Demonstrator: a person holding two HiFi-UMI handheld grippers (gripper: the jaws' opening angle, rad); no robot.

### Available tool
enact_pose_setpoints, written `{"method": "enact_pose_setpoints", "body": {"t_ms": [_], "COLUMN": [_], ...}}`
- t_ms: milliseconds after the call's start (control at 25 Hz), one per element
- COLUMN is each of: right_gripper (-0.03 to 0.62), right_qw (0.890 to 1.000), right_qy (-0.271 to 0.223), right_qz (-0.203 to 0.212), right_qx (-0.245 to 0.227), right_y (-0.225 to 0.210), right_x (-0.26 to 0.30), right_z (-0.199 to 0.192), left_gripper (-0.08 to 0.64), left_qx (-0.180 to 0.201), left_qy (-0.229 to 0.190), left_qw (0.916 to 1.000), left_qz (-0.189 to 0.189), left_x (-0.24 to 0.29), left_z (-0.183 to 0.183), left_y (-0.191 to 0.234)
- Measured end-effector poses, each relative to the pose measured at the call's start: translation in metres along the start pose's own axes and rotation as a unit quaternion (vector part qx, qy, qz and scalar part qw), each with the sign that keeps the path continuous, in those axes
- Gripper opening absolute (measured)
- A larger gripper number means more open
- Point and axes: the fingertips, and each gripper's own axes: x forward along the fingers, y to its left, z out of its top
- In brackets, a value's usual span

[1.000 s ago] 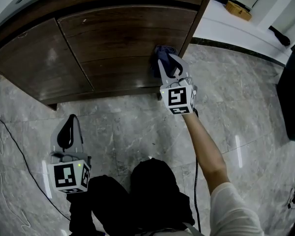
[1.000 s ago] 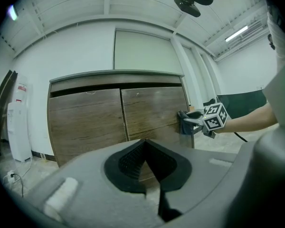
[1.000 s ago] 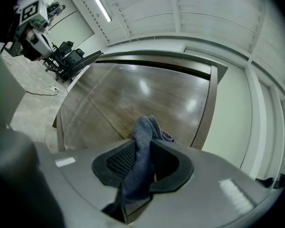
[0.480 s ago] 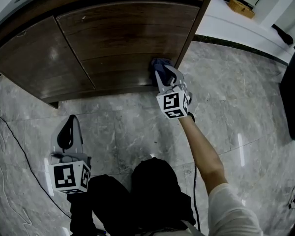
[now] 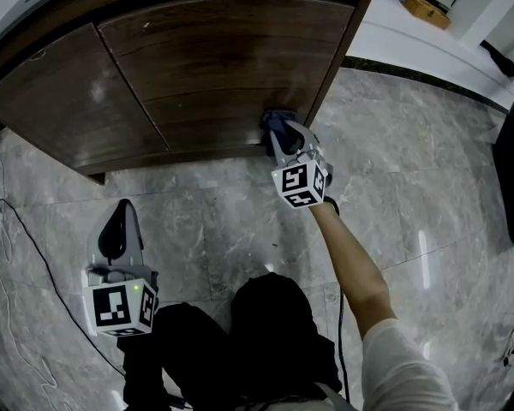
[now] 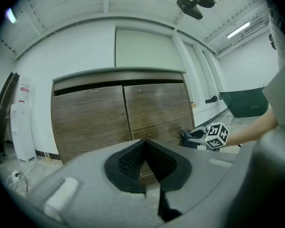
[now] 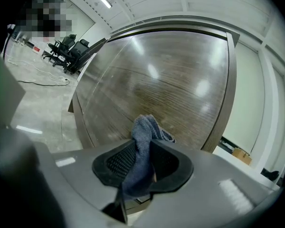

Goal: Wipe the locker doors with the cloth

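Note:
A dark wooden locker has two doors, a left door (image 5: 60, 92) and a right door (image 5: 231, 58). My right gripper (image 5: 280, 132) is shut on a blue-grey cloth (image 7: 143, 146) and presses it against the bottom right corner of the right door (image 7: 171, 94); the cloth (image 5: 275, 120) bunches at the jaw tips. Far back from the locker, my left gripper (image 5: 118, 229) hangs over the floor with its jaws shut on nothing. The left gripper view shows both doors (image 6: 118, 113) and the right gripper's marker cube (image 6: 216, 135) low at their right.
Grey marble floor (image 5: 214, 221) runs in front of the locker. A black cable (image 5: 17, 247) trails at the left. The person's dark-clothed knees (image 5: 265, 332) are below. A white ledge with a cardboard box (image 5: 427, 8) lies right of the locker. Office chairs (image 7: 66, 49) stand far left.
My right gripper has slid down the right door with the cloth, from mid-height to the bottom edge. The left gripper has stayed where it was.

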Motion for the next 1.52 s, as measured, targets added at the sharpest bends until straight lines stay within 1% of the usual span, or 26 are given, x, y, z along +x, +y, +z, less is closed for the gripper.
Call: {"method": "enact_pose_setpoints", "body": {"t_ms": [360, 560, 680, 920, 1160, 1400, 1520], "right_gripper": [0.097, 0.097, 0.097, 0.097, 0.097, 0.097, 0.097], "right_qw": [0.999, 0.998, 0.999, 1.0, 0.998, 0.992, 0.989], "right_qy": [0.035, 0.036, 0.017, -0.024, -0.057, -0.103, -0.121], "right_qz": [0.03, 0.033, 0.027, 0.011, -0.007, -0.036, -0.049], "right_qx": [0.01, 0.028, 0.027, -0.005, -0.025, -0.063, -0.07], "right_y": [0.026, 0.027, 0.027, 0.028, 0.014, -0.007, -0.016], "right_x": [0.01, 0.005, -0.008, -0.032, -0.048, -0.067, -0.077], "right_z": [-0.03, -0.026, -0.009, 0.032, 0.073, 0.14, 0.175], "left_gripper": [0.003, 0.003, 0.003, 0.003, 0.003, 0.003, 0.003], "left_qx": [0.004, 0.005, 0.003, 0.0, -0.002, -0.002, -0.006], "left_qy": [-0.004, -0.004, -0.006, -0.015, -0.021, -0.031, -0.029], "left_qw": [0.9999, 0.9999, 0.9999, 0.9999, 0.9998, 0.9995, 0.9996], "left_qz": [0.011, 0.015, 0.014, 0.009, 0.007, 0.004, 0.002], "left_x": [-0.003, -0.006, -0.008, -0.01, -0.016, -0.02, -0.021], "left_z": [0.003, 0.004, 0.006, 0.01, 0.012, 0.01, 0.011], "left_y": [0.003, 0.005, 0.005, 0.002, 0.001, 0.004, 0.001]}}
